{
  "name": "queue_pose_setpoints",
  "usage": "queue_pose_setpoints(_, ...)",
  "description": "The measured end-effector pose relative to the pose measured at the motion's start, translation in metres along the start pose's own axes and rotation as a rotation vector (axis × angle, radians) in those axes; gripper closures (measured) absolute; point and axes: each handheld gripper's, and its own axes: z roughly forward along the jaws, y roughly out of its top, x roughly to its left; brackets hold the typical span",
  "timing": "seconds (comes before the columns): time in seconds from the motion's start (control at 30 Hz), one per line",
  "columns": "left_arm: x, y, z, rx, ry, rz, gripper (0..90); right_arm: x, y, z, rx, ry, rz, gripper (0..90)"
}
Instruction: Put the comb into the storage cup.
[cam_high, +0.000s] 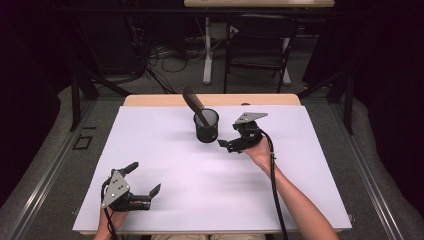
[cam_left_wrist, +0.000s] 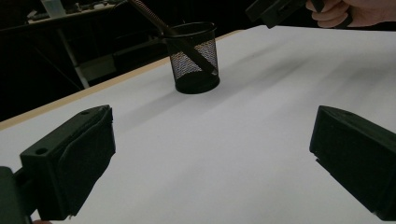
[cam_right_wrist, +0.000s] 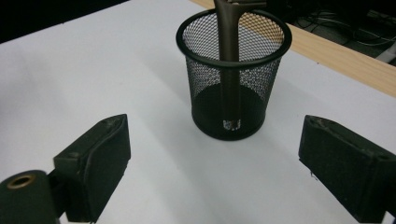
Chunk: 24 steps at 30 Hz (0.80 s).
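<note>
A black mesh cup (cam_high: 207, 127) stands upright at the far middle of the white table (cam_high: 165, 150). A dark brown stick-like tool (cam_high: 192, 101) stands in it, leaning to the far left over the rim. My right gripper (cam_high: 226, 144) hovers just right of the cup, pointing at it, open with nothing between its jaws. In the right gripper view the cup (cam_right_wrist: 233, 70) and the tool (cam_right_wrist: 229, 56) sit just beyond the open right gripper (cam_right_wrist: 214, 140). My left gripper (cam_high: 144, 178) rests open and empty at the near left. The left gripper view looks past the left gripper (cam_left_wrist: 212, 121) to the cup (cam_left_wrist: 196, 60).
The table's wooden far edge (cam_high: 210, 100) lies just behind the cup. A dark chair (cam_high: 260, 50) and a white desk leg (cam_high: 207, 50) stand on the floor beyond. A hand with the right gripper (cam_left_wrist: 275, 9) shows at the top of the left gripper view.
</note>
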Motion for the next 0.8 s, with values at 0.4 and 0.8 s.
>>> queue_pose_setpoints(0.4,-0.001,0.001,0.004,-0.004,-0.018,0.003,0.5,0.013,-0.017,-0.029,0.033,0.015,-0.003,3.6)
queue_pose_setpoints(0.8,-0.001,0.001,0.004,-0.005,-0.014,0.003,0.4,0.023,-0.039,-0.052,0.058,0.020,0.013,0.0)
